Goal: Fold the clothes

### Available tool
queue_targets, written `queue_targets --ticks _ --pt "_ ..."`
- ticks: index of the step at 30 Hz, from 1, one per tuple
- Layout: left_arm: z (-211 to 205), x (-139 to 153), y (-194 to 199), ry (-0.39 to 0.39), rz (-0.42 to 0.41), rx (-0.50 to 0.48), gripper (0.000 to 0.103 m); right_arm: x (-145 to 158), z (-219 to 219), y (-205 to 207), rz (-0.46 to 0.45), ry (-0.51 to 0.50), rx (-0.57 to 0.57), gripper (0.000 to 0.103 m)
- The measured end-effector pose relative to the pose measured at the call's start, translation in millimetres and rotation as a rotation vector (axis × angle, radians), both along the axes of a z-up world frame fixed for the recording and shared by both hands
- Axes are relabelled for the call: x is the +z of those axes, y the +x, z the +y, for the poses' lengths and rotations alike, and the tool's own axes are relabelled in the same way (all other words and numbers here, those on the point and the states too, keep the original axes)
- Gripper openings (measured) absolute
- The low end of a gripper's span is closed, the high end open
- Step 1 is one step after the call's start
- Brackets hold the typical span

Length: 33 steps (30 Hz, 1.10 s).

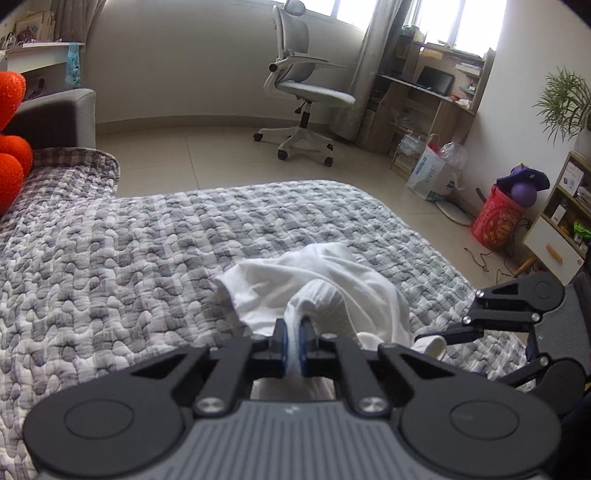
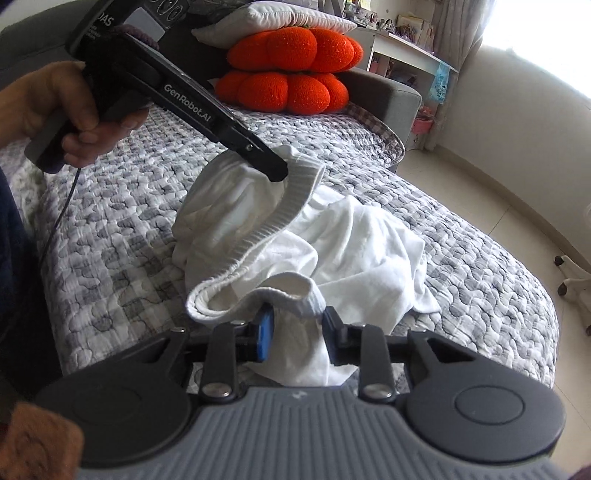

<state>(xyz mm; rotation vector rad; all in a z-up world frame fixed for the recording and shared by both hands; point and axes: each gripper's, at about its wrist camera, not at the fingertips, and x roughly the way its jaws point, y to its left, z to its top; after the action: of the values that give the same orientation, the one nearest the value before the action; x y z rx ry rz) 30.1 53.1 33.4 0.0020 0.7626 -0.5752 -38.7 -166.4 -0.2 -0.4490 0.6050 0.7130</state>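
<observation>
At far left of the right-wrist view a hand (image 2: 74,118) held the handle of the left gripper (image 2: 277,170); that tool slanted down toward mid-frame, and its tip was clenched on the ribbed hem of the white garment (image 2: 354,236), raising that band off the quilt (image 2: 110,236); the left-wrist view confirmed it, for the blue pads (image 1: 303,341) stood nearly together at lower centre with a thin fold of white cloth pinched between them. No earlier picture was given, so only the closed pinch could be told.

Moving right, the garment lay crumpled at the middle of the quilt, partly lifted at its near edge and slack beyond; behind it, at upper centre, two orange cushions (image 2: 291,70) sat stacked under a white pillow (image 2: 273,18).

At lower centre of the right-wrist view the right gripper (image 2: 297,338) stood partly closed around another bunch of the same ribbed band; cloth filled the gap and seemed to touch both pads, so it was judged to be grasping the hem, though loosely.

By its look the cloth was light, soft and limp; it would sag and bunch wherever unsupported, and thin knit could slip from a shallow pinch. The ribbed band was thicker and firmer, so it was the better place to hold; taking it at two points well apart should let the garment hang flat for spreading.

At right edge lay bare tiled floor (image 2: 517,206).
</observation>
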Motion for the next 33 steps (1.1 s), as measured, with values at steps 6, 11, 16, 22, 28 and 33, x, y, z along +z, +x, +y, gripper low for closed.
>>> queue_targets --ticks 6,11,16,22,28,33 --pt "7.8 -4.2 9.1 -0.050 0.048 -0.005 0.013 -1.6 -1.6 5.7 -0.014 0.007 -0.005 0.053" --pt "-0.6 -14.2 9.9 -0.034 0.083 -0.022 0.043 -4.4 6.3 9.7 0.033 0.026 0.049 0.053" --pt "-10.1 -19.4 7.6 0.010 0.072 -0.044 0.023 3.9 5.8 11.7 0.057 0.085 0.051 0.011" --pt "3.9 -2.5 1.8 -0.054 0.015 0.010 0.010 15.5 -9.4 9.7 -0.018 0.140 -0.029 0.001" --pt "22.6 16.5 -10.7 -0.115 -0.063 0.072 0.006 22.8 -19.8 6.5 -0.057 0.173 -0.077 0.000" --pt "32.2 20.9 -16.0 -0.130 -0.060 0.085 0.006 9.3 -12.3 5.0 -0.018 0.076 -0.036 0.020"
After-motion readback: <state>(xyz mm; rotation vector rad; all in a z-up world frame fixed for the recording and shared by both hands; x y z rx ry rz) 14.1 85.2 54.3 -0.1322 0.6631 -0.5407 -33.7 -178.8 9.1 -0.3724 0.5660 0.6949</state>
